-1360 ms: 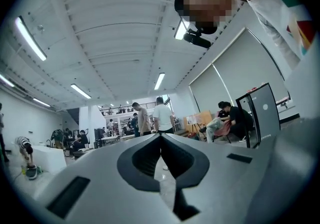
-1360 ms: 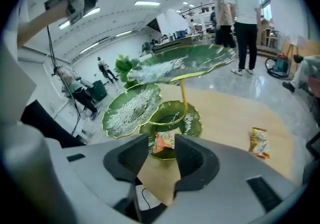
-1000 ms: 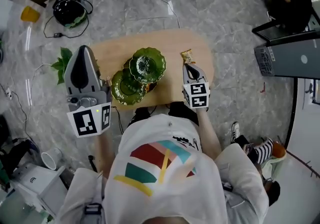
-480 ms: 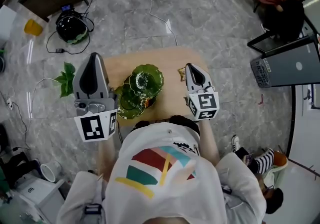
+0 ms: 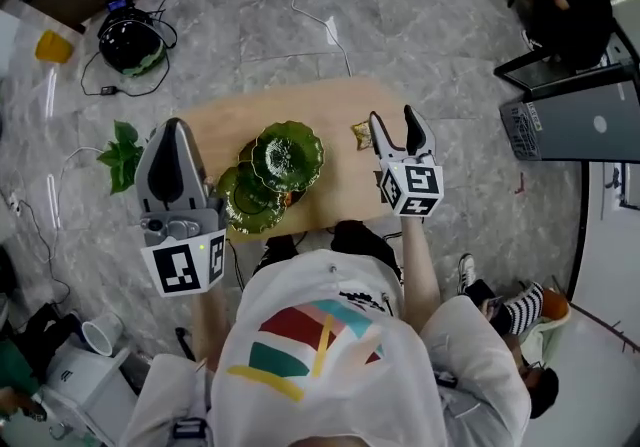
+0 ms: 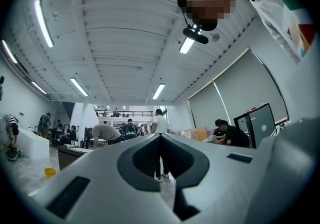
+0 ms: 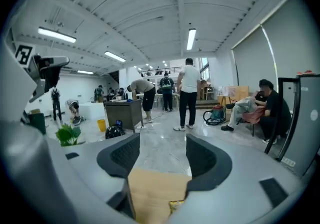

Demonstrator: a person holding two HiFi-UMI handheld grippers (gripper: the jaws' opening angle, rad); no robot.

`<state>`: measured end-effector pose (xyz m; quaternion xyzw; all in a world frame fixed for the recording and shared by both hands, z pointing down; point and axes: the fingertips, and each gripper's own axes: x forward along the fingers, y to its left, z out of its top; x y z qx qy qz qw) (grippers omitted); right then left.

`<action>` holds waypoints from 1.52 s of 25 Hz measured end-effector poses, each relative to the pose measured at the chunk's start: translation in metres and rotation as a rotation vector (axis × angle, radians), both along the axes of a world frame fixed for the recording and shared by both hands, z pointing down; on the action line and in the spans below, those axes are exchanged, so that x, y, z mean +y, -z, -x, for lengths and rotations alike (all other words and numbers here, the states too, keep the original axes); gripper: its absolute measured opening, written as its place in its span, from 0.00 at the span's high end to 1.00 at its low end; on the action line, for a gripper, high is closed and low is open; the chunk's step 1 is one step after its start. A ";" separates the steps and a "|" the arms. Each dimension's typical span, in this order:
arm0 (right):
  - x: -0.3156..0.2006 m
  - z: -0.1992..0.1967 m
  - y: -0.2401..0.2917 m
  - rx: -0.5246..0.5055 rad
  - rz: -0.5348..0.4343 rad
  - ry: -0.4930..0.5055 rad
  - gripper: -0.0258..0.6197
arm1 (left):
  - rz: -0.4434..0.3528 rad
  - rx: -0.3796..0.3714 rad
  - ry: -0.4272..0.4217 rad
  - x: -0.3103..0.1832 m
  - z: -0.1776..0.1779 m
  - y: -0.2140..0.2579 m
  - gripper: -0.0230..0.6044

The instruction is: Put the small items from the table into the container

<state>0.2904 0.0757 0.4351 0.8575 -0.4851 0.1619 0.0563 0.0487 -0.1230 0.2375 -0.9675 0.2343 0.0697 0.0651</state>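
– Grippers first: how did each one stand?

– The left gripper (image 5: 175,130) was held off the near left edge of the wooden table (image 5: 330,100). Its jaws were pressed together with nothing caught in them. Its own view looked out across the room, not at the tabletop.

– And the other?

– The right gripper (image 5: 395,119) hovered over the right end of the table, and its jaws were opening, already wide apart. Nothing sat between the pads. Through the gap, the right gripper view showed bare wood and, low down, a corner of the snack packet (image 7: 176,207).

– So the packet was loose?

– Yes. In the head view it lay flat on the table, just left of the right gripper's jaws, with no pad on it.

– Where was the container?

– Two green leaf-shaped dishes (image 5: 288,153) sat at the middle of the table, the farther one overlapping the nearer one. The packet lay just right of the farther dish, outside both.

– Anything around the table?

– A leafy green plant (image 5: 122,153) stood on the marble floor to the left, near the left gripper
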 end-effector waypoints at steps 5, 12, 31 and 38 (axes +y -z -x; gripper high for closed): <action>-0.005 -0.029 -0.096 -0.146 0.153 0.066 0.54 | 0.034 -0.071 -0.001 0.000 -0.014 -0.032 0.95; 0.020 -0.057 -0.307 -0.560 0.345 -0.051 0.52 | 0.145 -0.192 0.049 -0.004 -0.016 -0.098 0.95; 0.019 -0.056 -0.318 -0.480 0.525 0.065 0.65 | 0.153 -0.246 0.024 0.000 -0.039 -0.123 0.95; -0.006 -0.053 -0.130 -0.316 0.304 0.052 0.66 | 0.059 -0.028 0.047 -0.007 -0.051 -0.019 0.95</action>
